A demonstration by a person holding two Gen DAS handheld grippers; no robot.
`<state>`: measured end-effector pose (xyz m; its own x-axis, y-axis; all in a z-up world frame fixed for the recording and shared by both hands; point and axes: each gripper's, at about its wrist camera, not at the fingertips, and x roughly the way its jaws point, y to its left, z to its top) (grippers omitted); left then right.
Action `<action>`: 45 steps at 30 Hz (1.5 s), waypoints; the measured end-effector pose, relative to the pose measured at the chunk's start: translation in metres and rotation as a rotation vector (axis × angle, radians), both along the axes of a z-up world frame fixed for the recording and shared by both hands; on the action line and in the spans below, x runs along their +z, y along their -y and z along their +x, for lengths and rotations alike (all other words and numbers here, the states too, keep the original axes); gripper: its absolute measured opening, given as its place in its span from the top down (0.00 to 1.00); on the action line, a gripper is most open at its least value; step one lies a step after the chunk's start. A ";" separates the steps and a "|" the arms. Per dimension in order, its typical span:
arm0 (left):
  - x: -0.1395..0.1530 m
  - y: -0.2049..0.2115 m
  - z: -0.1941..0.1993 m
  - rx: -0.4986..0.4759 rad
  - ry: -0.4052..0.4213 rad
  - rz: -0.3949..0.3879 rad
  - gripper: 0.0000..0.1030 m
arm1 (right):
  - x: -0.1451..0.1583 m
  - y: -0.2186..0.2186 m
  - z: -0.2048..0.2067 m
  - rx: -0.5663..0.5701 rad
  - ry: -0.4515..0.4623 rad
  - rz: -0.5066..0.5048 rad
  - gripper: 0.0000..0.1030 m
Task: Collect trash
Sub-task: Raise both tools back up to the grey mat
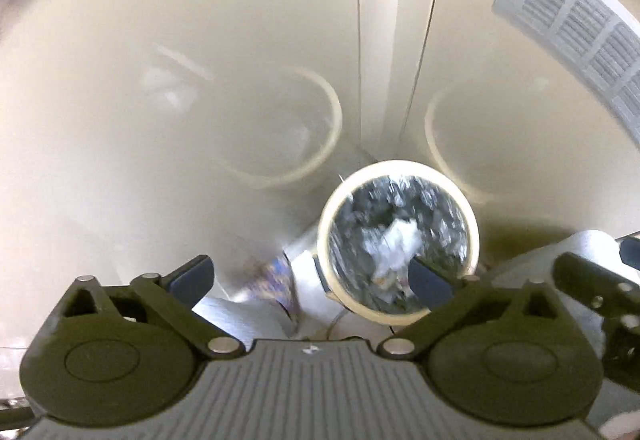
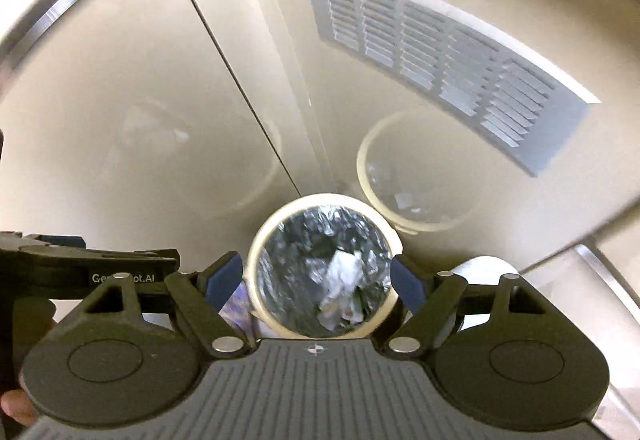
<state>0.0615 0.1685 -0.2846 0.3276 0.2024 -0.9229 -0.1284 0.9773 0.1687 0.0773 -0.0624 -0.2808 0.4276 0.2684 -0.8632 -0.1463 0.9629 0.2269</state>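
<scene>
A round trash bin with a cream rim [image 1: 400, 240] and a dark plastic liner stands in a corner; it also shows in the right wrist view [image 2: 324, 266]. Crumpled white paper trash [image 1: 396, 240] lies inside it, also seen in the right wrist view [image 2: 344, 272]. My left gripper [image 1: 312, 280] is open and empty, above and left of the bin mouth. My right gripper [image 2: 318, 276] is open and empty, its fingers spread to either side of the bin mouth from above. The right gripper's body shows at the right edge of the left wrist view [image 1: 592, 280].
Glossy cream wall panels [image 1: 200, 80] meet in a corner behind the bin and mirror its rim. A grey louvred vent [image 2: 440, 52] is set in the right panel. A printed blue-and-white wrapper [image 1: 272, 280] lies beside the bin's left side.
</scene>
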 end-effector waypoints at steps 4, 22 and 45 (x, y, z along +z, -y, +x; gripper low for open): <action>0.040 0.003 -0.026 -0.029 0.073 -0.002 0.00 | 0.028 0.010 -0.025 -0.019 0.087 0.044 0.18; 0.114 0.011 -0.083 -0.058 0.232 -0.013 0.00 | 0.105 0.023 -0.092 0.031 0.420 0.120 0.05; 0.267 0.060 0.000 -0.146 0.574 0.005 0.00 | 0.220 0.100 -0.027 -0.213 0.766 0.144 0.01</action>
<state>0.0611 0.1087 -0.0175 0.7992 0.1218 -0.5886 -0.0648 0.9910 0.1171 0.0507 -0.1620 -0.0607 0.9410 0.2008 -0.2724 -0.1285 0.9566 0.2615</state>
